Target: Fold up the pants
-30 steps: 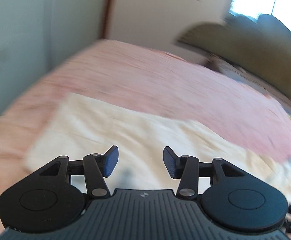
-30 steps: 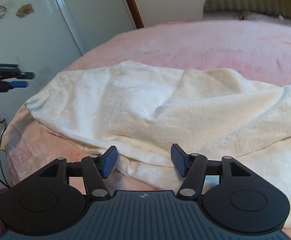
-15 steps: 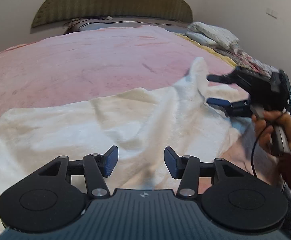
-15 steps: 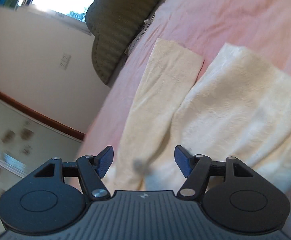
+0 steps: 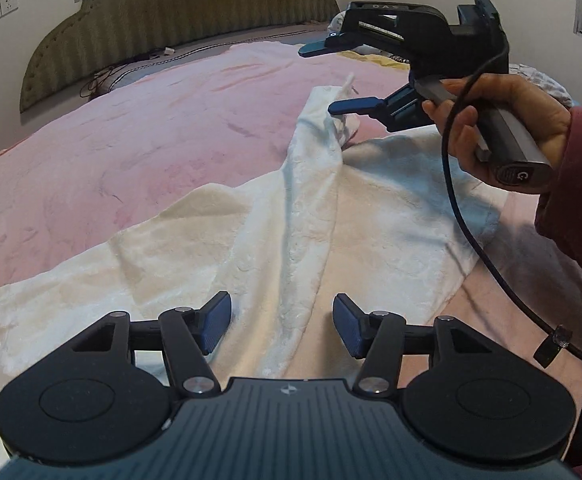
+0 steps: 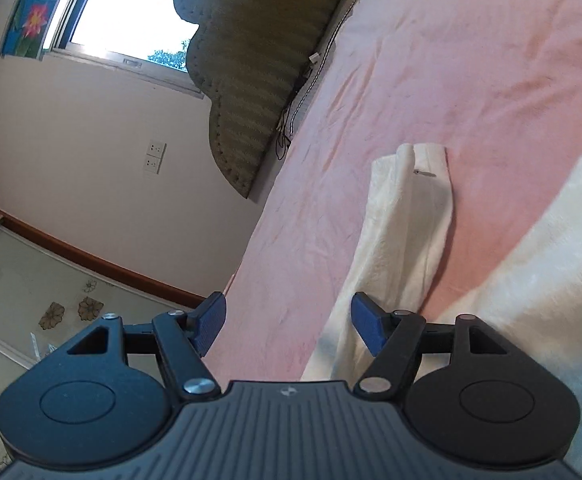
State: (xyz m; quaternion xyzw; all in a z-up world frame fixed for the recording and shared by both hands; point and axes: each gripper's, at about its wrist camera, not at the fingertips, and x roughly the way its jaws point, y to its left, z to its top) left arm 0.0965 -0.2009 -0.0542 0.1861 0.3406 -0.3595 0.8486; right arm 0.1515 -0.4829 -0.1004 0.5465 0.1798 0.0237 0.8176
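**Both tongs widening over the cream pants, nothing gripped**

Left gripper point(image 5: 281, 328) hangs nearest, its jaws opening with only a raised ridge of cloth below the gap, neither pad pressing on it. Right gripper point(image 5: 336, 76), held in the person's hand point(image 5: 503, 128) farther right, is rolled on its side; its jaws are opening too, and nothing sits between them.

Cream fleece pants point(image 5: 251, 248) lie rumpled across the near part of the pink bedspread point(image 5: 111, 152), one leg point(image 6: 407, 232) stretched toward the far headboard point(image 5: 179, 8).

Judging by the plush folds, the fabric is light, soft and limp, and would sag and bunch. Pinching a hem or waistband edge looks safest.

Compared with half a second ago, the right gripper sits higher and nearer, and both openings are wider.
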